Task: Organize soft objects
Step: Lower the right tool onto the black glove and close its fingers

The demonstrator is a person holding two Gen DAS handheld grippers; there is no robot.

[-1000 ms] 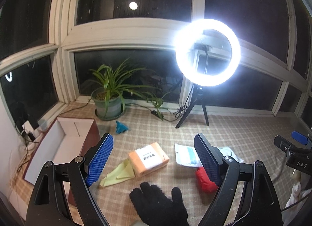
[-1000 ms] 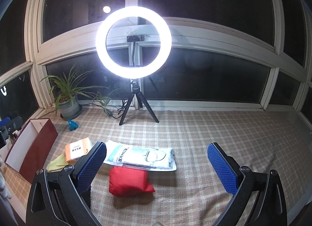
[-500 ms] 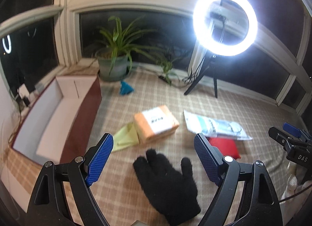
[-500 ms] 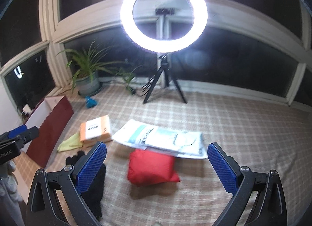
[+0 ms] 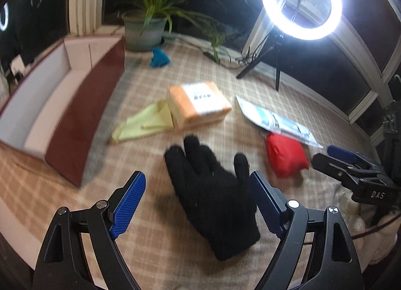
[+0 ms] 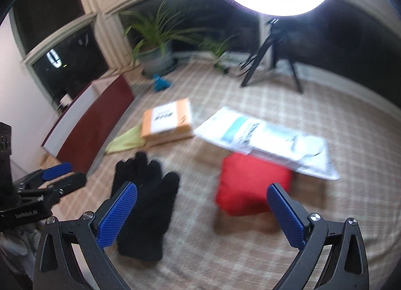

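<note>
A black glove (image 5: pixel 213 194) lies flat on the checked cloth, between the fingers of my open left gripper (image 5: pixel 200 204), which hovers just above it. The glove (image 6: pixel 145 202) also shows in the right wrist view, beside a red soft pouch (image 6: pixel 250 187). My right gripper (image 6: pixel 200 214) is open, holding nothing, with the red pouch just ahead of its right finger. An orange packet (image 5: pixel 198 104), a yellow cloth (image 5: pixel 142 124) and a white plastic packet (image 5: pixel 275 119) lie farther back. The red pouch (image 5: pixel 285 154) sits to the glove's right.
An open dark red box (image 5: pixel 57 104) with a white inside stands at the left. A potted plant (image 5: pixel 145 27), a small blue object (image 5: pixel 158 57) and a ring light on a tripod (image 5: pixel 300 2) stand by the windows.
Both grippers have tipped downward and moved closer to the cloth. The black glove now lies between my left fingers, and the red pouch is nearer my right gripper. Both stay open.
</note>
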